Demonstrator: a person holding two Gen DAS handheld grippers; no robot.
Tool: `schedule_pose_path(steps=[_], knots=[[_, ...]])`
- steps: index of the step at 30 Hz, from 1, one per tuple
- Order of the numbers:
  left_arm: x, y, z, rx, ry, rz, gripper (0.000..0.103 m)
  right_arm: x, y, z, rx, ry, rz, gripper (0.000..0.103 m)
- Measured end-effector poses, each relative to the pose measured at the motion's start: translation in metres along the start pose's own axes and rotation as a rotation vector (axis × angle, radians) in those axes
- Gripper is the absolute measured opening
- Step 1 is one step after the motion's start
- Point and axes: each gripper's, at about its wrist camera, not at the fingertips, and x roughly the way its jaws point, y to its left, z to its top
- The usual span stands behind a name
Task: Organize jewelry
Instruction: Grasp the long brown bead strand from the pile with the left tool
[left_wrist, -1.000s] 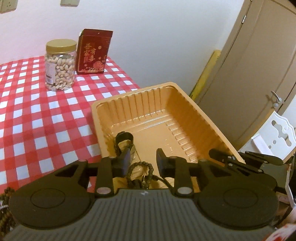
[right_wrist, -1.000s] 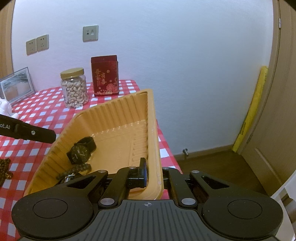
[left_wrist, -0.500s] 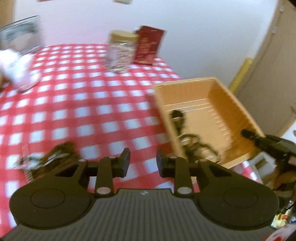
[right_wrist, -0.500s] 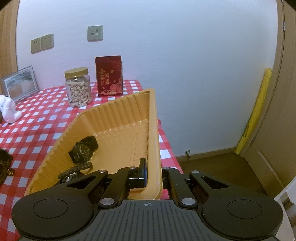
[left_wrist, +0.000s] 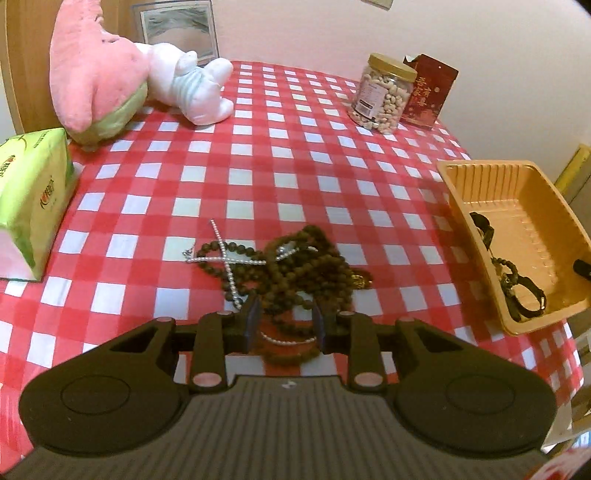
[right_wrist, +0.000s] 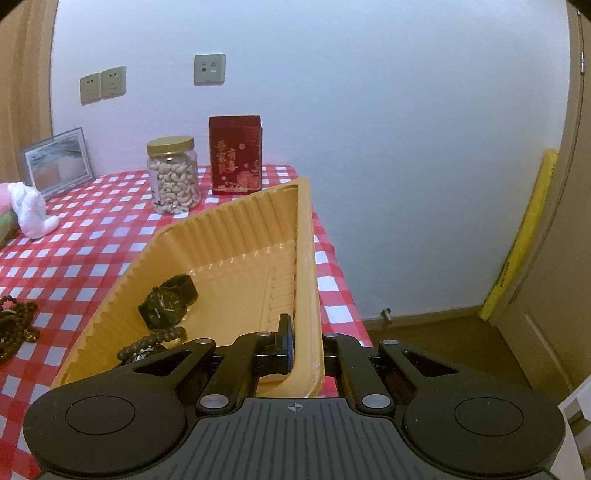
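Note:
A tangle of brown bead strings (left_wrist: 306, 269) and a pearl chain (left_wrist: 225, 254) lies on the red checked tablecloth. My left gripper (left_wrist: 286, 325) is open, low over the near edge of the pile, empty. An orange plastic tray (right_wrist: 236, 229) holds a black watch (right_wrist: 168, 306) and a brown bead bracelet (right_wrist: 151, 341). My right gripper (right_wrist: 304, 347) is shut on the tray's right wall. The tray (left_wrist: 461, 177) also shows at the right in the left wrist view, with the watch (left_wrist: 482, 227) inside.
A nut jar (left_wrist: 384, 98) and red box (left_wrist: 428, 90) stand at the back. A pink plush (left_wrist: 92, 70), white plush (left_wrist: 192, 85) and green tissue pack (left_wrist: 33, 195) sit at the left. A picture frame (right_wrist: 55, 162) leans on the wall. The table edge runs just right of the tray.
My left gripper has left the tray, swung left and come down over the bead pile. The bead bracelet stays in the tray. The right gripper holds the tray wall as before.

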Motion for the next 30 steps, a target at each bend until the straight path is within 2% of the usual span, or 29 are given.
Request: schedule_pose_path(steps=[12, 17, 23, 27, 29, 30], knots=[[0.025, -0.004, 0.012, -0.003, -0.006, -0.023, 0.026, 0.004, 0.010, 0.001, 0.000, -0.001, 0.004, 0.004], [0.040, 0.001, 0.018, -0.019, 0.010, -0.012, 0.026, 0.005, 0.012, 0.001, 0.007, 0.003, 0.001, 0.004], [0.050, 0.003, 0.022, -0.042, 0.028, -0.031, 0.025, 0.005, 0.012, 0.000, 0.009, 0.003, -0.001, 0.004], [0.051, 0.003, 0.024, -0.038, 0.032, -0.038, 0.015, 0.005, 0.012, 0.000, 0.009, 0.003, -0.001, 0.004], [0.049, 0.003, 0.024, -0.031, 0.027, -0.049, 0.006, 0.006, 0.013, 0.000, 0.008, 0.003, 0.000, 0.004], [0.045, 0.001, 0.025, -0.025, 0.018, -0.055, 0.006, 0.006, 0.012, 0.000, 0.008, 0.003, 0.000, 0.004]])
